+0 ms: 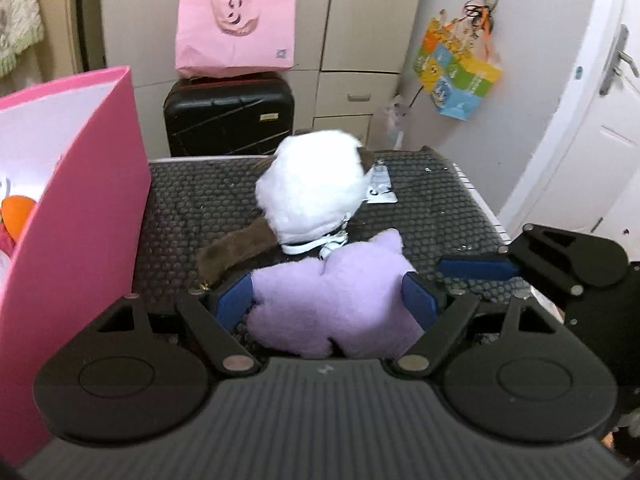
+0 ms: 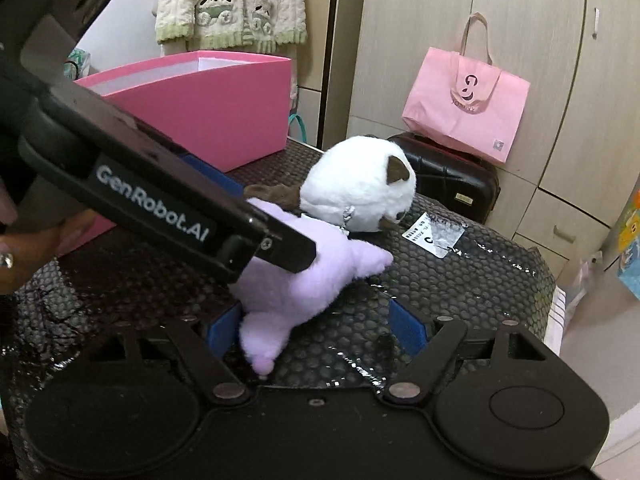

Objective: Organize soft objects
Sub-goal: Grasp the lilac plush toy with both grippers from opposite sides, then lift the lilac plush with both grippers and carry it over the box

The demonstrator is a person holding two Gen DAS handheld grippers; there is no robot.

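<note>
A lilac plush (image 1: 336, 308) lies on the bubble-wrapped surface (image 1: 192, 208), and my left gripper (image 1: 326, 298) stands open around it with a blue pad close to each side. Just behind it sits a white plush with brown ears (image 1: 312, 192). In the right wrist view my right gripper (image 2: 316, 330) is open. The lilac plush (image 2: 312, 280) has one foot by its left pad and the rest of the gap is bare. The left gripper's finger (image 2: 288, 254) reaches across that plush. One of the right gripper's pads (image 1: 476, 266) shows at the right of the left wrist view.
An open pink box (image 1: 80, 200) stands on the left of the surface with an orange toy (image 1: 16, 210) inside. Behind are a black suitcase (image 1: 228, 116) with a pink tote bag (image 1: 236, 28) on it, cupboards and a white door (image 1: 592, 120). A label (image 2: 434, 236) lies near the white plush.
</note>
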